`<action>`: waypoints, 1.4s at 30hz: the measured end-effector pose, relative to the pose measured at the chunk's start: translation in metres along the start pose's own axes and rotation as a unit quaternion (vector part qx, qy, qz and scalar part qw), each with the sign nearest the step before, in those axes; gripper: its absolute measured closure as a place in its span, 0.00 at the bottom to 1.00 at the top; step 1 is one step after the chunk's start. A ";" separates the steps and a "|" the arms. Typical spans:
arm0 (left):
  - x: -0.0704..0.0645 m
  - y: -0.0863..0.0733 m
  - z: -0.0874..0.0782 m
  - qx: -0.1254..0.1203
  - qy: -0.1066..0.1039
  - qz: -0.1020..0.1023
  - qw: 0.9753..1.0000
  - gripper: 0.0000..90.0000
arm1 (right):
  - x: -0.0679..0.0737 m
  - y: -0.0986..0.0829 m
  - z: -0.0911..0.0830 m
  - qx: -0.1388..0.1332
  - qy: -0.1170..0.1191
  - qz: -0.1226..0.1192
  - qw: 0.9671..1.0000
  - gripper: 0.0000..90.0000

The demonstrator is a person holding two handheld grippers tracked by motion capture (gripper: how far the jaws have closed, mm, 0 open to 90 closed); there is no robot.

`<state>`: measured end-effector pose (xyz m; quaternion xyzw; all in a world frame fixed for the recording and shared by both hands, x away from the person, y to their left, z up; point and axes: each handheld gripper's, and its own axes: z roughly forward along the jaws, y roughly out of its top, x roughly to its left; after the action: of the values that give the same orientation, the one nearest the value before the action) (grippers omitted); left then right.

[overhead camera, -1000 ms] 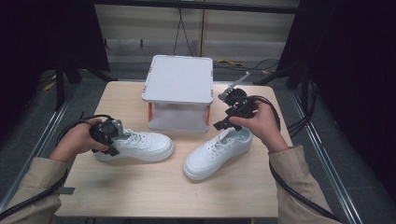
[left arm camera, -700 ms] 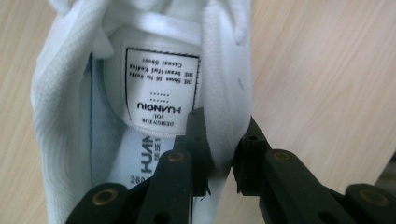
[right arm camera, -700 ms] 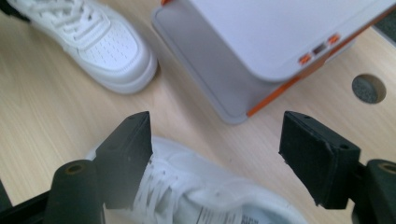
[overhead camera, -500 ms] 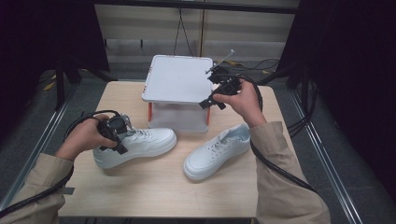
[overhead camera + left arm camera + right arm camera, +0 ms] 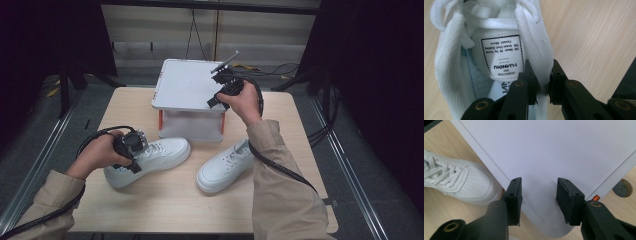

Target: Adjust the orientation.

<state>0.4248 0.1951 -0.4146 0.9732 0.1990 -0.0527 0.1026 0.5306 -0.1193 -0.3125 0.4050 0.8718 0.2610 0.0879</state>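
Note:
Two white sneakers lie on the wooden table (image 5: pixel 165 210) in front of a white box with a flat lid (image 5: pixel 185 85). My left gripper (image 5: pixel 133 158) is shut on the collar wall of the left sneaker (image 5: pixel 162 152). In the left gripper view one jaw is inside the left sneaker (image 5: pixel 499 45) and one outside, with the left gripper (image 5: pixel 544 76) pinching its side wall. The right sneaker (image 5: pixel 225 167) lies free. My right gripper (image 5: pixel 215 100) hovers open over the lid's right front corner. In the right gripper view the right gripper (image 5: pixel 539 188) stands above the lid (image 5: pixel 549 152).
The box stands on orange corner posts (image 5: pixel 222 125) at the table's back middle. A sneaker's toe (image 5: pixel 471 182) shows beside the lid edge, and a round hole in the table (image 5: pixel 622 187) lies past the lid. Cables trail from both grippers. Bare wood lies in front of the shoes.
My right gripper has left the right sneaker and risen back and left over the box lid. The left gripper keeps its hold, and the left sneaker has turned slightly.

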 end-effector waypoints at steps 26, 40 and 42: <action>-0.003 -0.019 0.015 0.034 0.023 0.008 0.999 0.73 | 0.006 0.010 0.004 0.034 -0.028 0.023 0.999 1.00; -0.019 0.003 -0.011 0.018 0.062 -0.008 0.998 0.92 | 0.002 0.006 0.003 0.022 -0.013 0.035 0.999 1.00; -0.019 0.007 -0.018 0.016 0.064 -0.014 0.998 0.92 | 0.001 0.005 0.003 0.017 -0.010 0.037 0.999 1.00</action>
<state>0.4117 0.1860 -0.3928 0.9733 0.2174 0.0047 0.0730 0.5340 -0.1148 -0.3126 0.4414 0.8595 0.2451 0.0801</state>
